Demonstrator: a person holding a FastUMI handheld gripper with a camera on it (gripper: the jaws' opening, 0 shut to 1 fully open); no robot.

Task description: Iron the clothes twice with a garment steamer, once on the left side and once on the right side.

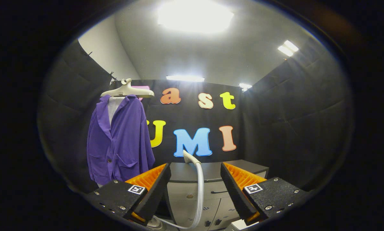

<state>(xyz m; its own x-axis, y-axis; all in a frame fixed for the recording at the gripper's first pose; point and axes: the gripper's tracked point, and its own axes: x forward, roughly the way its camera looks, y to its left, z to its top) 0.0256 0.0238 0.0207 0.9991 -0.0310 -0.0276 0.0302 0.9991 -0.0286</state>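
Note:
A purple jacket (119, 141) hangs on a pale hanger (127, 91) to the left, beyond my left finger. The steamer's white head (189, 158) stands upright just ahead of the fingers, in the gap between them. Its grey hose (199, 189) curves down from the head and loops toward the left finger's base. My gripper (195, 179) is open, its fingers wide apart and touching nothing; the steamer head sits farther off than the fingertips.
A grey cabinet (211, 179) with a dark top stands behind the steamer, its drawer fronts below. Black padded walls close the booth on the left, back and right. Bright ceiling lamps (195, 16) shine overhead.

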